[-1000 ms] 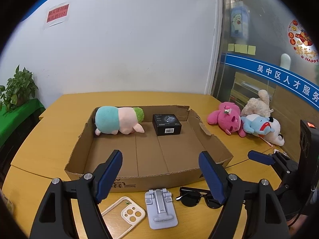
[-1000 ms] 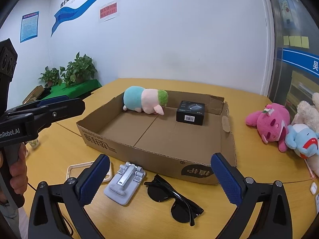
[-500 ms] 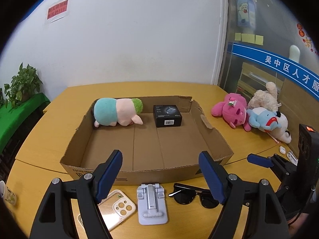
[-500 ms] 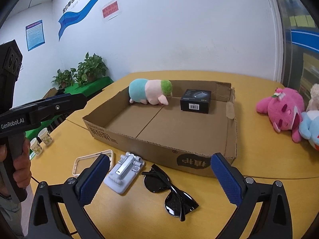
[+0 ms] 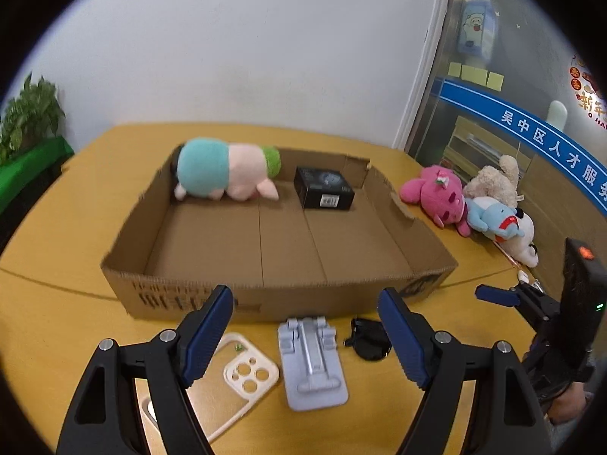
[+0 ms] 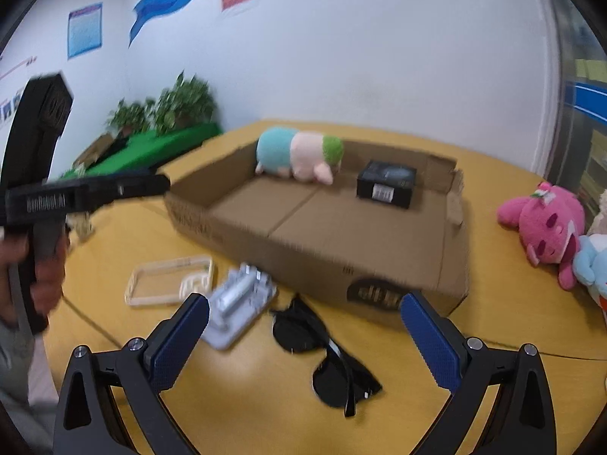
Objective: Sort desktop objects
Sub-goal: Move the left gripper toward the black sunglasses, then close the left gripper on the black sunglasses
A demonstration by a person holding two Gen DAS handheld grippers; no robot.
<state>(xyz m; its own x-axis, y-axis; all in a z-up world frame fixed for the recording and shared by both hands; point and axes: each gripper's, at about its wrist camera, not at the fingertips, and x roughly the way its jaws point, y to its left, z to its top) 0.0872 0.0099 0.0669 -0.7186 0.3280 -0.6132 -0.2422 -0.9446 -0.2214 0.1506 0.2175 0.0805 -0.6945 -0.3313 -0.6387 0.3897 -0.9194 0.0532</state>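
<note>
1. Left wrist view: your left gripper (image 5: 305,326) hangs above the near edge of the table (image 5: 68,303), its blue-padded fingers (image 5: 206,335) wide apart with nothing between them. Below and between them lies the grey phone stand (image 5: 311,364), flat on the table, just in front of the cardboard box (image 5: 265,303). A cream phone case (image 5: 231,379) lies just left of the stand, partly under the left finger; the black sunglasses (image 5: 368,345) lie just right of it, partly hidden by the right finger. Inside the box, a teal-and-pink plush (image 5: 224,170) and a black carton (image 5: 322,189) sit against the far wall. Your right gripper (image 5: 497,295) shows at the right edge.

2. Right wrist view (somewhat blurred): your right gripper (image 6: 303,331) also has its fingers (image 6: 428,341) spread wide, holding nothing. The sunglasses (image 6: 326,356) lie folded open on the table (image 6: 512,322) between the fingers. The phone stand (image 6: 239,303) sits beside the left finger, the phone case (image 6: 170,280) beyond it. A pink plush (image 6: 546,223) lies well right of the box (image 6: 322,258).
</note>
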